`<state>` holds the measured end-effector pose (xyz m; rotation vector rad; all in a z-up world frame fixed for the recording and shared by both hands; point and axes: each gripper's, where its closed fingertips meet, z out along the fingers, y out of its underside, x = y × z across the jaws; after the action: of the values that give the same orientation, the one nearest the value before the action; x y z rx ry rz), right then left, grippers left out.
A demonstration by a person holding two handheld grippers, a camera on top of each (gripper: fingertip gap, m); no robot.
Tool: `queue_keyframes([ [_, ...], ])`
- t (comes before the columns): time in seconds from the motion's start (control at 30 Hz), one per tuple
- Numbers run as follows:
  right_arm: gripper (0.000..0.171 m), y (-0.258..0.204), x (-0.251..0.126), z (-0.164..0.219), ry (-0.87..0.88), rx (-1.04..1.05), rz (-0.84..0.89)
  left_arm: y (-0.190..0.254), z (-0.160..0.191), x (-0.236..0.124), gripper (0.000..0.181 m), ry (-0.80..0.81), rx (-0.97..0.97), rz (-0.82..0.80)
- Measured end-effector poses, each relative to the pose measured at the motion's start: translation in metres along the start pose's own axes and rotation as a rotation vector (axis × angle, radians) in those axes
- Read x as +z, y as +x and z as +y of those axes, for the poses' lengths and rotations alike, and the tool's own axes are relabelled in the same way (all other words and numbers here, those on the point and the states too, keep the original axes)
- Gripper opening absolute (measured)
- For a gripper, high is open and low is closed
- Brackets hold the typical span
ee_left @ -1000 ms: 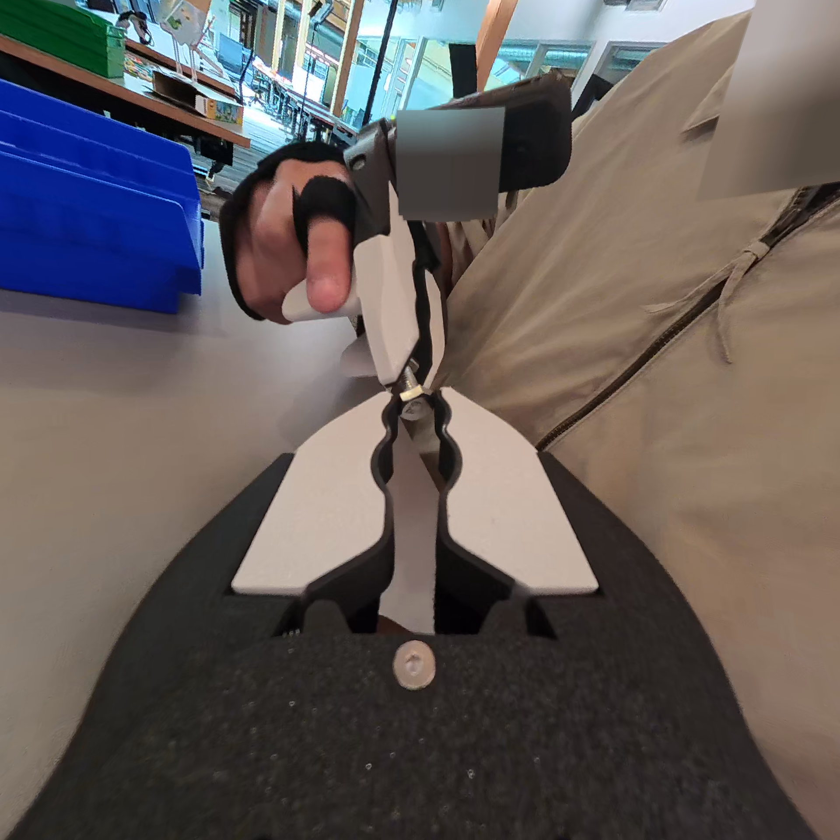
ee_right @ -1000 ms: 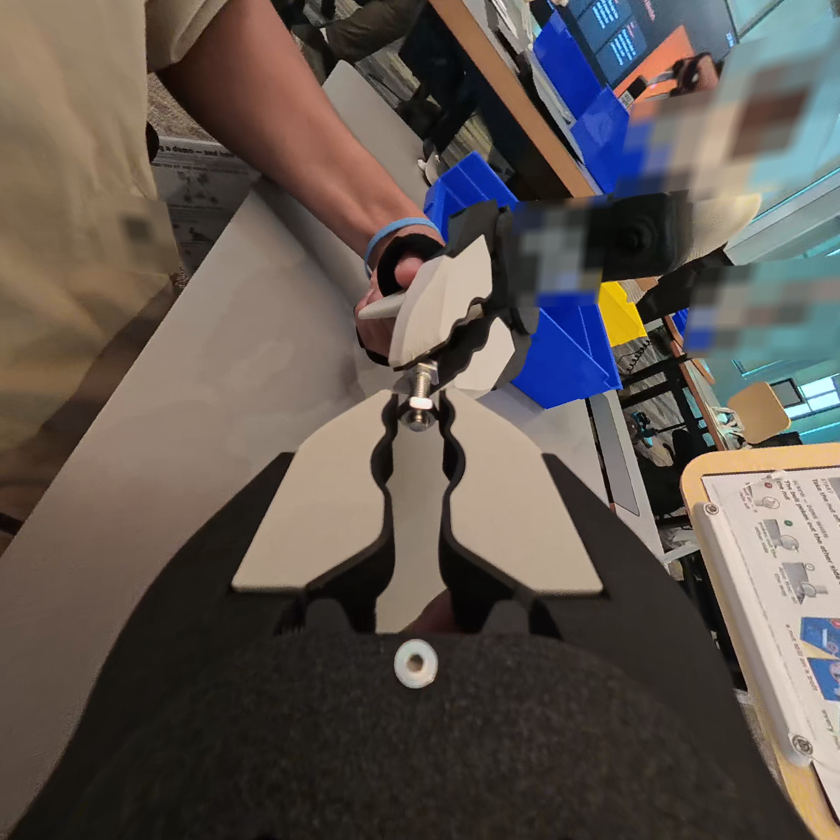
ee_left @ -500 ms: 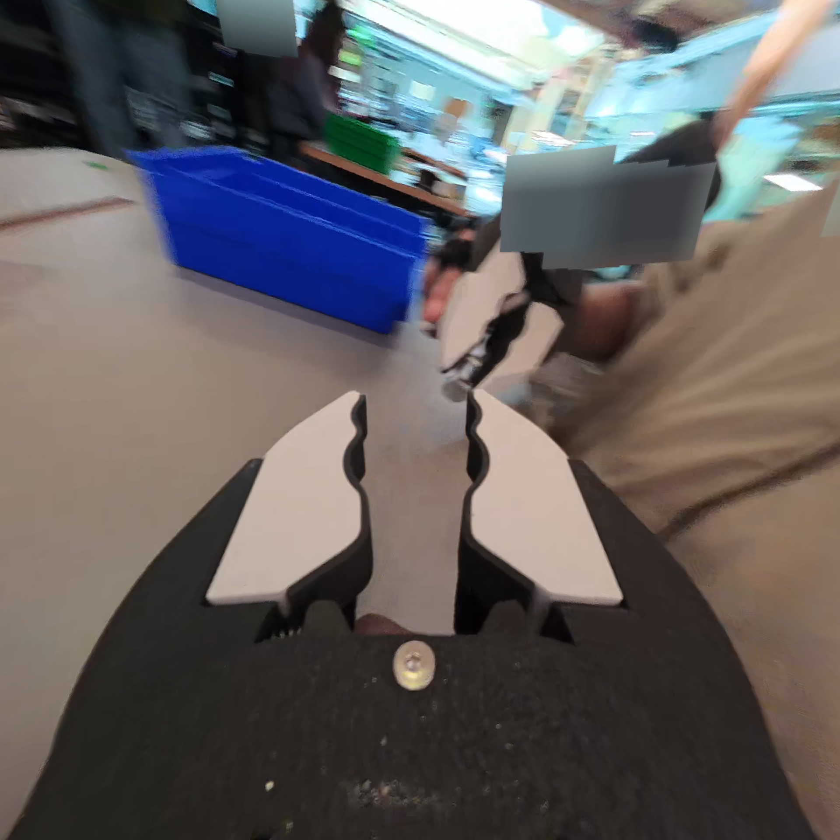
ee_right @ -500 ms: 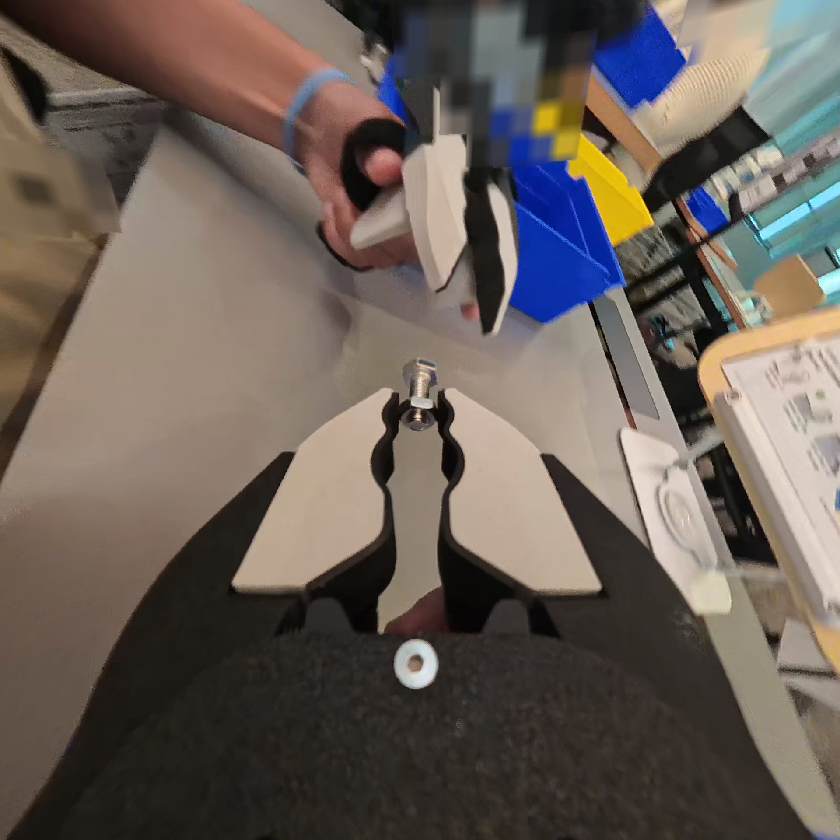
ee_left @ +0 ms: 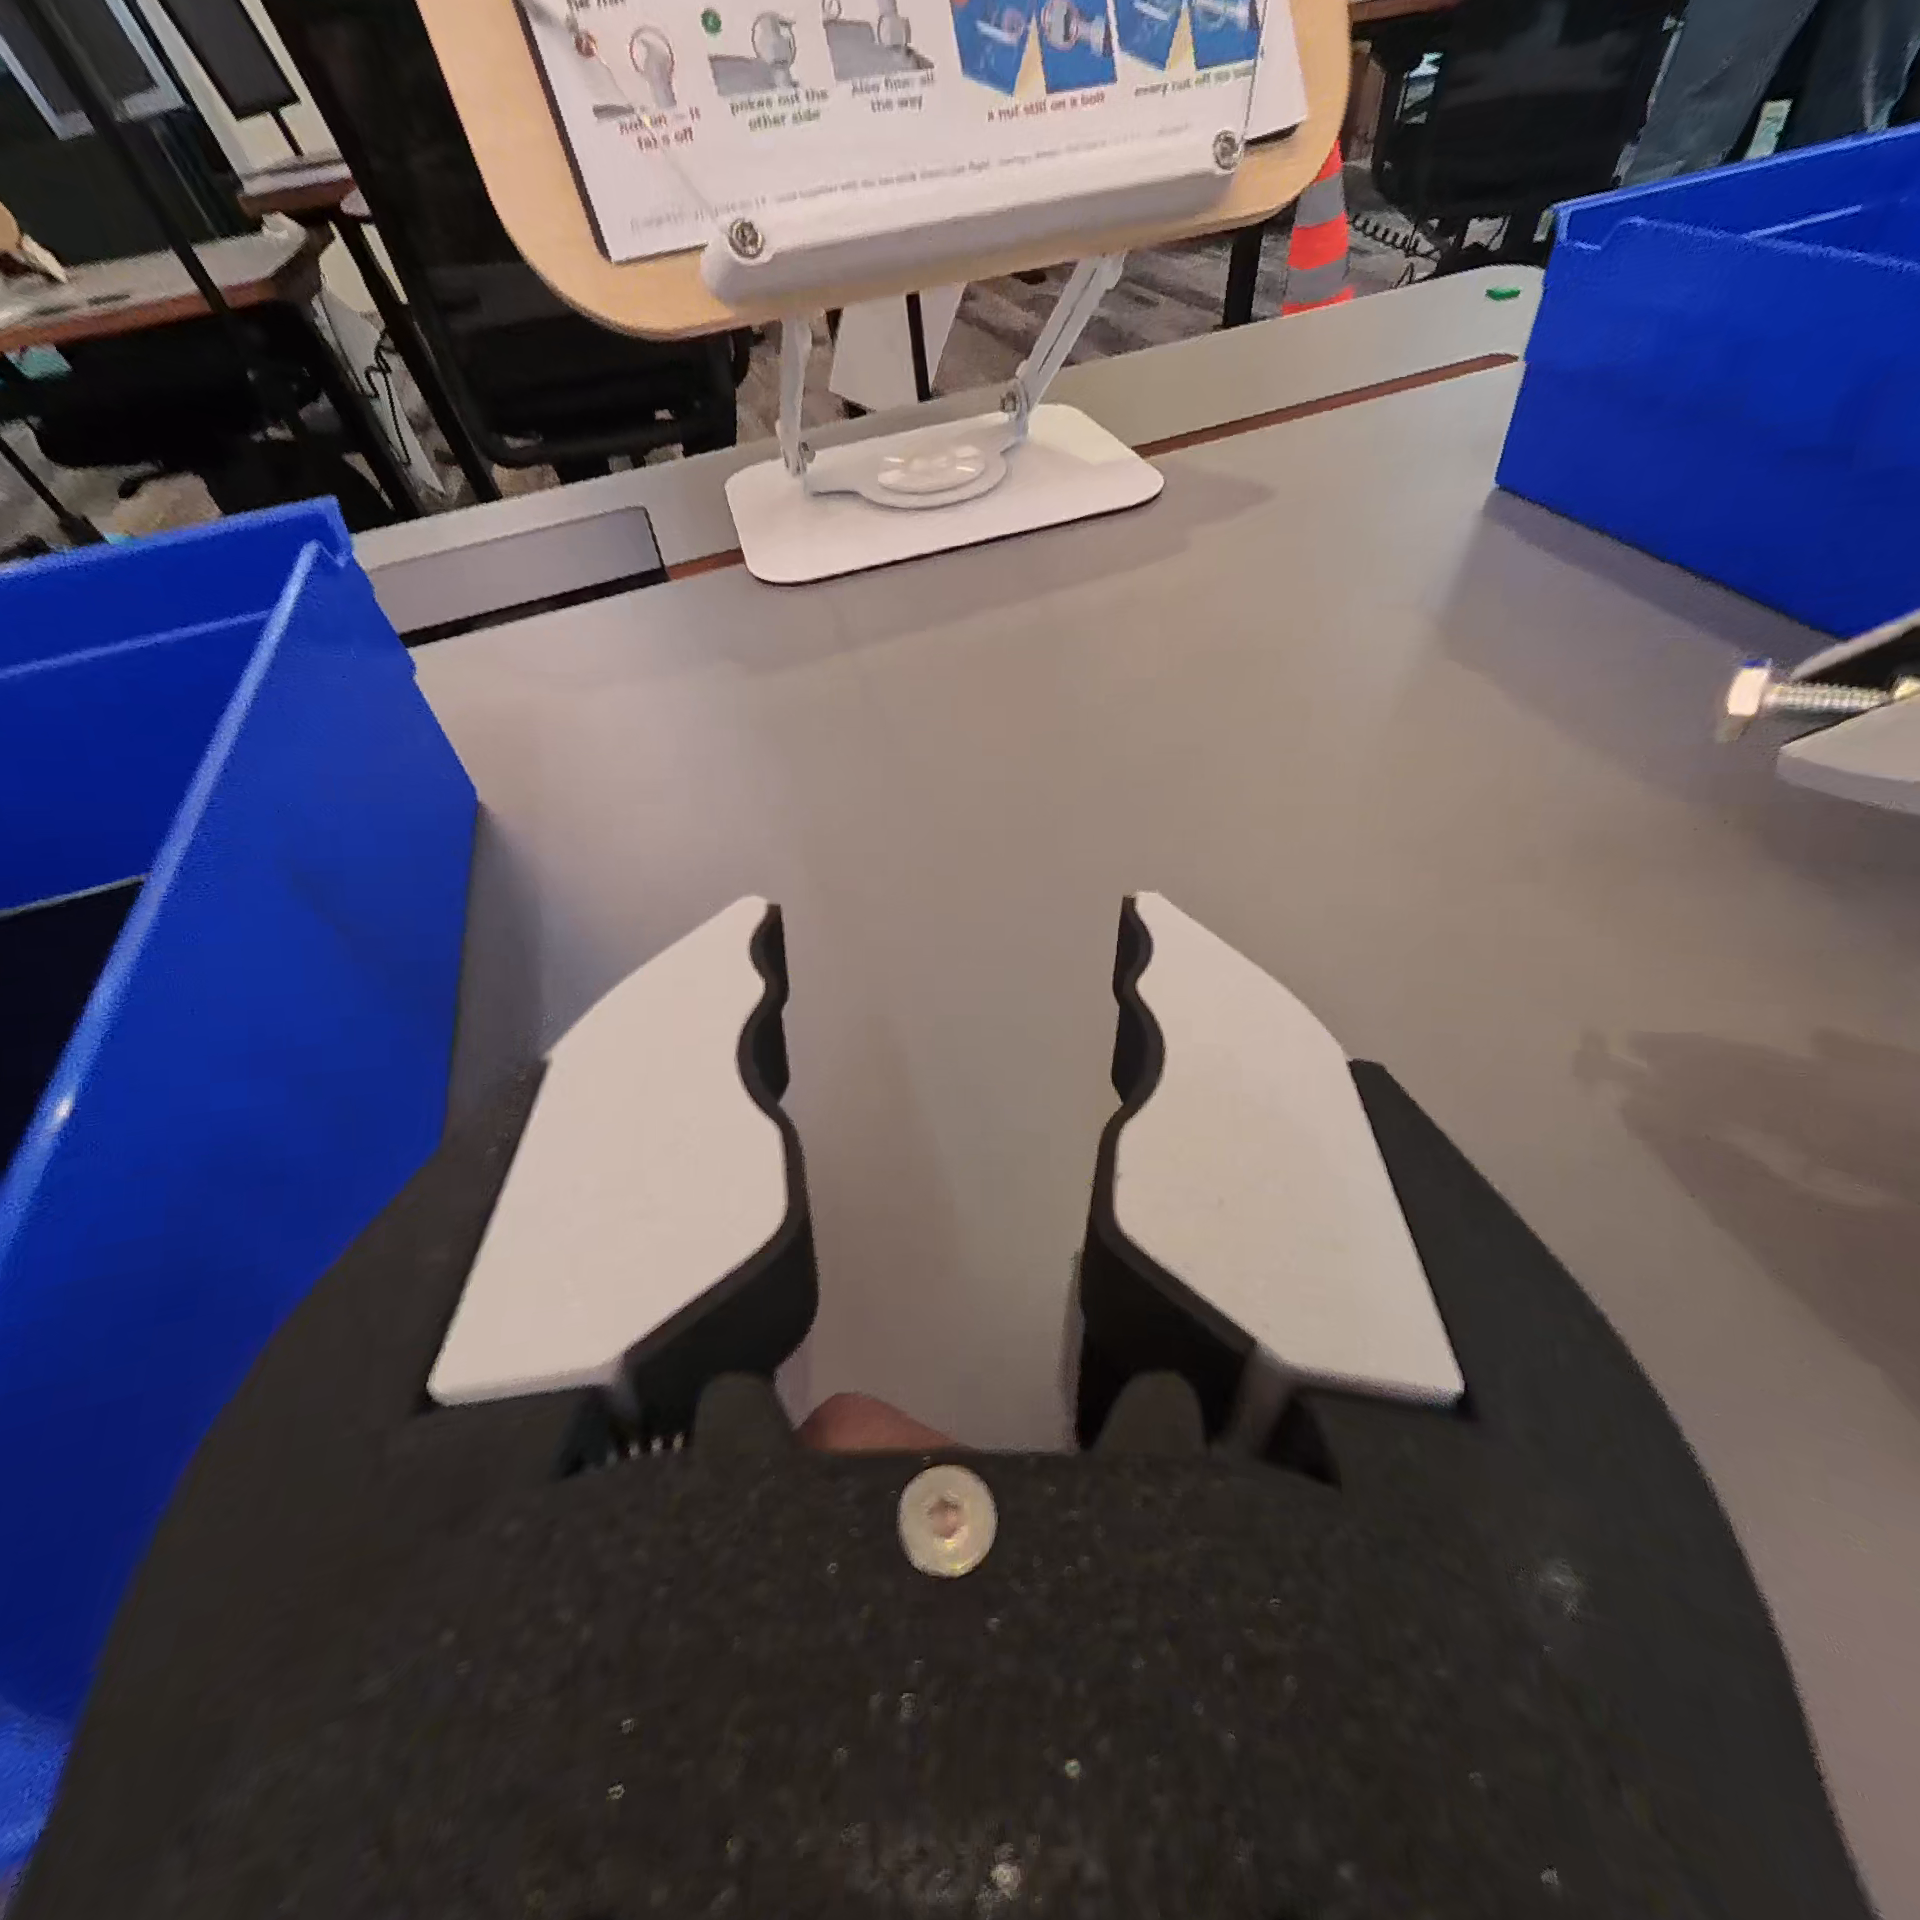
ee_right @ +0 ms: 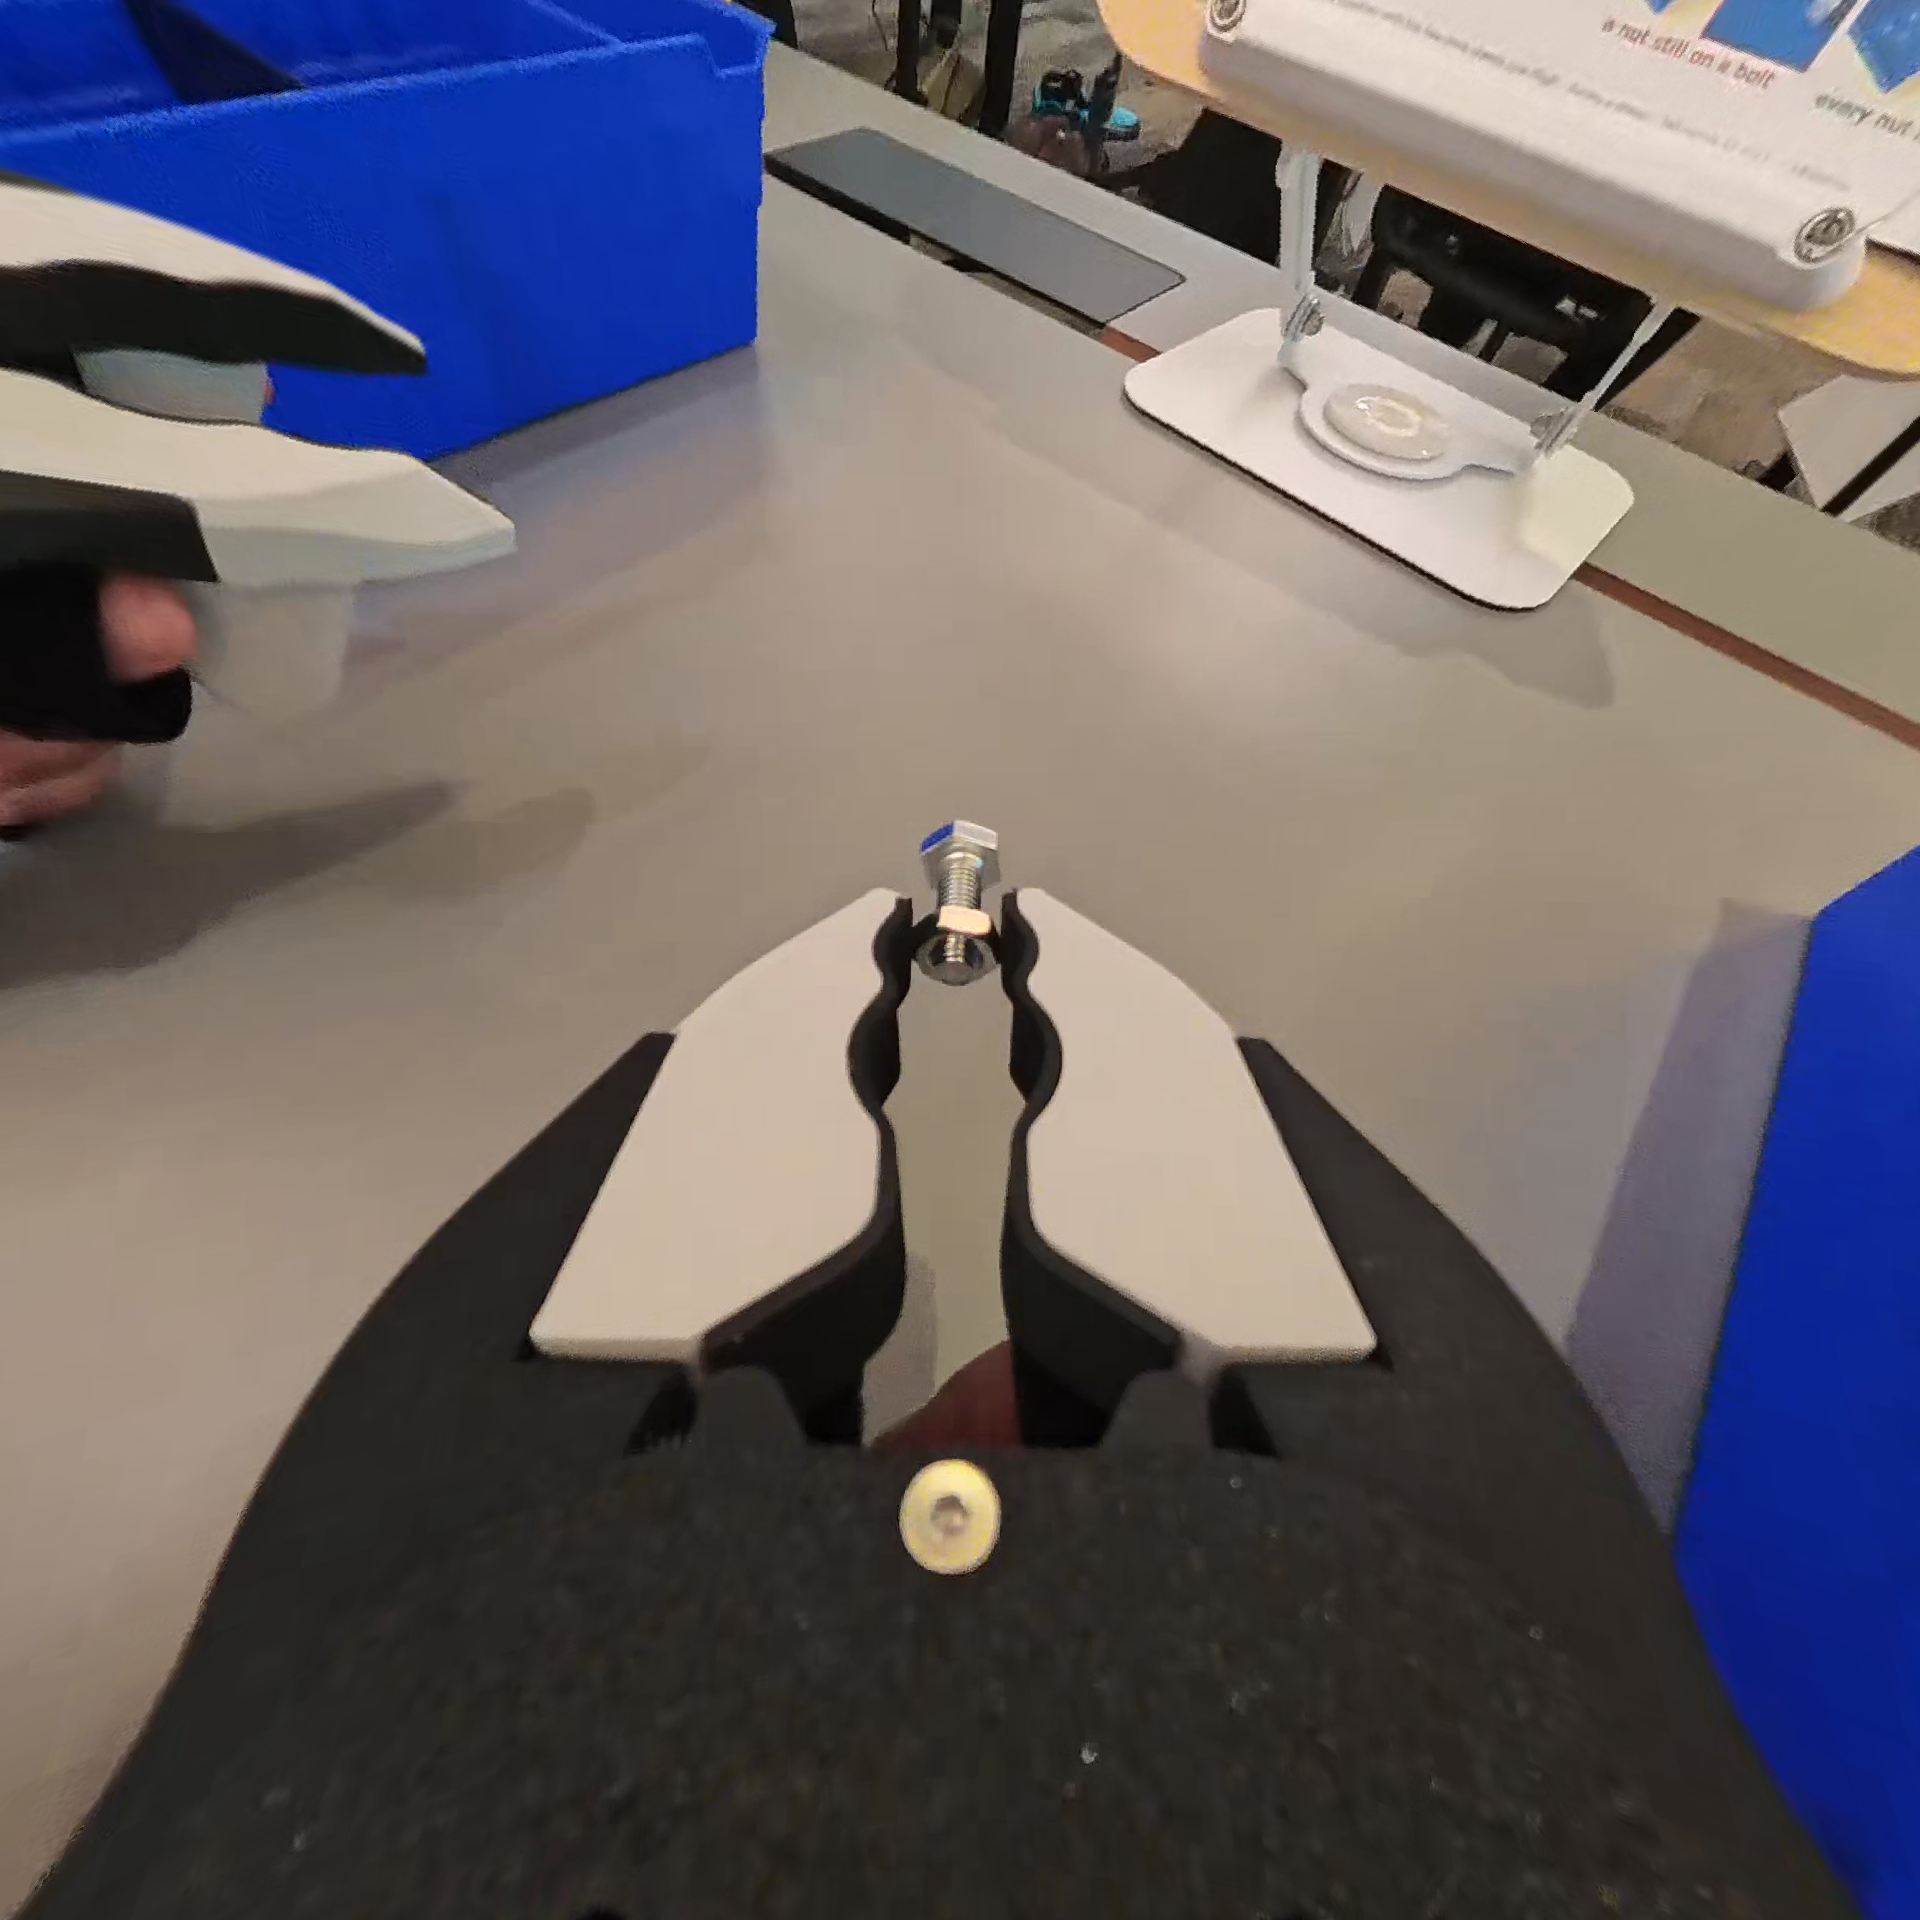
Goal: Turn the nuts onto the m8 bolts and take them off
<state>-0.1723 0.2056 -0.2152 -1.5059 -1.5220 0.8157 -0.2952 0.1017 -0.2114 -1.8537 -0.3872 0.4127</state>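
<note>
My right gripper [ee_right: 956, 909] is shut on a silver nut [ee_right: 961, 940] threaded on an M8 bolt [ee_right: 958, 862]. The bolt's hex head points away from me, above the grey table [ee_right: 1143, 675]. The same bolt [ee_left: 1792, 701] shows in the left wrist view at the right edge, sticking out of the right gripper's fingertips [ee_left: 1860, 753]. My left gripper [ee_left: 951, 925] is wide open and empty, low over the table [ee_left: 1039, 727]. In the right wrist view the left gripper [ee_right: 468, 447] sits at the far left, apart from the bolt.
A blue bin [ee_left: 208, 883] stands close on the left and another blue bin [ee_left: 1714, 416] at the right. A white stand [ee_left: 935, 488] with an instruction board [ee_left: 883, 135] is at the table's far edge. A person's gloved hand [ee_right: 73, 675] holds the left gripper.
My left gripper let go of the bolt's head end, opened wide and swung away to face across the table. My right gripper kept the nut and bolt and turned toward the table.
</note>
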Motion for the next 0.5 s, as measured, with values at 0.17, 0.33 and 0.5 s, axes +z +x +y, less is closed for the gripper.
queue_keyframes([
  [0.17,0.016,-0.002,0.0,0.008,-0.009,0.012,0.022,0.0,0.002,0.002,0.061,-0.006,-0.009,0.004],
  [0.33,0.016,0.016,-0.018,-0.007,0.02,-0.002,0.094,0.005,0.004,0.002,0.06,0.003,-0.01,0.028],
  [0.5,0.016,0.113,-0.083,-0.05,0.102,0.004,0.333,0.016,0.002,-0.003,0.06,0.017,0.011,0.06],
])
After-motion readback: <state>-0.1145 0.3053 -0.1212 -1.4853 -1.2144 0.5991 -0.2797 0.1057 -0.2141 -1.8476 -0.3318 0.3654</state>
